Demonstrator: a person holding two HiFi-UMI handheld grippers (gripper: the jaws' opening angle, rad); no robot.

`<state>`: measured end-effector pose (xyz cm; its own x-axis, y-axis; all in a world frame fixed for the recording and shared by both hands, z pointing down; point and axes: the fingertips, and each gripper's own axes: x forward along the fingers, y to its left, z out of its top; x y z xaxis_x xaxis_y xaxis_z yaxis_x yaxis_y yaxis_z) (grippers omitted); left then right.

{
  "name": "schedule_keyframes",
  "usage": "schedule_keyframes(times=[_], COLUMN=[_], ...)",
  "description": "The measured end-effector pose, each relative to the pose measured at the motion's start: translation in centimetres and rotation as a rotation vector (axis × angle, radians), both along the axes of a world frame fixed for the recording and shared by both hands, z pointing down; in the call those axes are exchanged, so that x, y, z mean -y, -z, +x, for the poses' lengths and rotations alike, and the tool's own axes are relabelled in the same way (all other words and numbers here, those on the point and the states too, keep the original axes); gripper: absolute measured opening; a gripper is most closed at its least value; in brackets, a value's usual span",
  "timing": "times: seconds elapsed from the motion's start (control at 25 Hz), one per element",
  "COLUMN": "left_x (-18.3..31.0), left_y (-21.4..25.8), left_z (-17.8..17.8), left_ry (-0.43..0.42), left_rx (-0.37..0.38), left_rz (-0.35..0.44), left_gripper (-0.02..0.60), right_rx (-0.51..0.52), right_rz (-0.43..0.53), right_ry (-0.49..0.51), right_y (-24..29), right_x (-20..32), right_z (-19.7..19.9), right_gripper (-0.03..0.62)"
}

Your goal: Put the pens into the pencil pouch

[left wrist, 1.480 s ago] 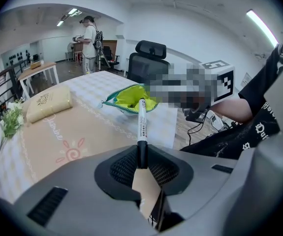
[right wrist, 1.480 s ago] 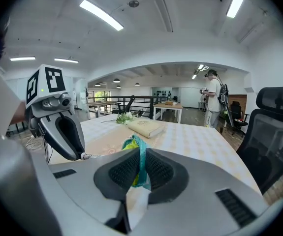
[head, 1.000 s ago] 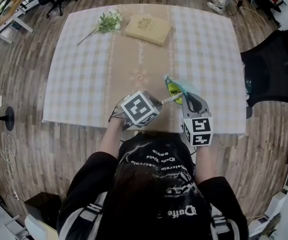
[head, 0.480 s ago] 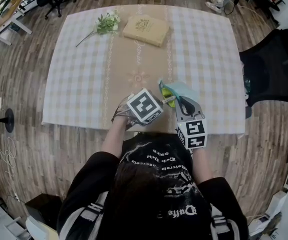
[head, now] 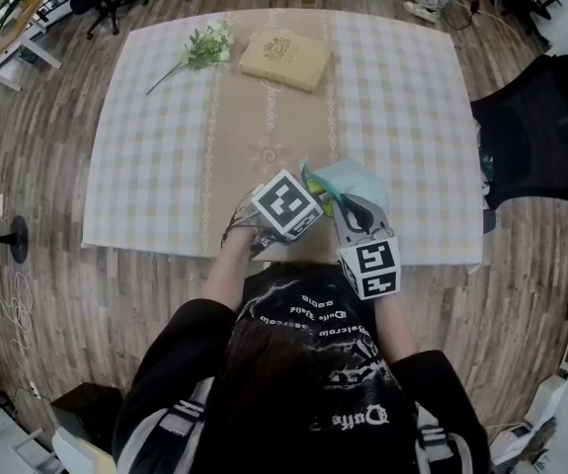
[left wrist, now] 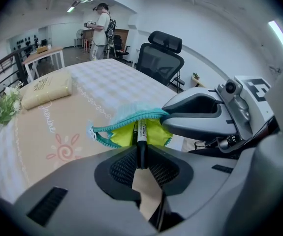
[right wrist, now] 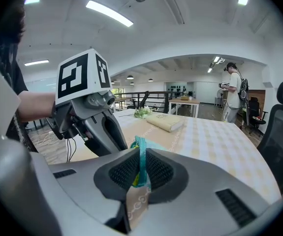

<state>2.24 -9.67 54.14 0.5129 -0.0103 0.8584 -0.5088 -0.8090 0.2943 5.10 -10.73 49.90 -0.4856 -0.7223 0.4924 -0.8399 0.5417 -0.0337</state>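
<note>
My left gripper [left wrist: 140,165] is shut on a black-and-white pen [left wrist: 141,140], whose far end reaches into the open mouth of the teal pencil pouch [left wrist: 131,118] with its yellow lining [left wrist: 124,135]. My right gripper [right wrist: 140,173] is shut on the pouch's teal zipper edge [right wrist: 141,154] and holds it up off the table. In the head view the left gripper [head: 288,205] and right gripper [head: 355,215] meet at the pouch [head: 351,179] near the table's front edge. The pen is mostly hidden there.
A beige book [head: 285,57] and a sprig of flowers [head: 201,47] lie at the far side of the checked tablecloth [head: 155,156]. A black office chair [head: 535,131] stands right of the table. A person [left wrist: 101,29] stands far off in the room.
The right gripper has carried the pouch left, toward the left gripper. The pen that showed between them now sits inside the pouch mouth. The left gripper barely shifted.
</note>
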Motion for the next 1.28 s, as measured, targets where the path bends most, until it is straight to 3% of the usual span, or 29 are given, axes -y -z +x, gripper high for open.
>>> schedule_keyframes(times=[0.24,0.96,1.28], left_x=[1.0,3.6,4.0], left_y=[-0.1,0.0,1.7], left_z=[1.6,1.5,1.7], left_ry=[0.079,0.301,0.282], left_rx=[-0.022,-0.166,-0.211], left_rz=[-0.032,-0.123,-0.068], left_gripper=[0.08,0.08,0.081], right_rx=[0.009,0.093,0.134], right_rz=[0.0,0.02,0.009], right_ry=[0.021,0.094,0.072], right_y=[0.2,1.7,2.8], right_x=[-0.2,-0.5,-0.2], right_z=[0.9,-1.1,-1.3], right_gripper=[0.043,0.043,0.043])
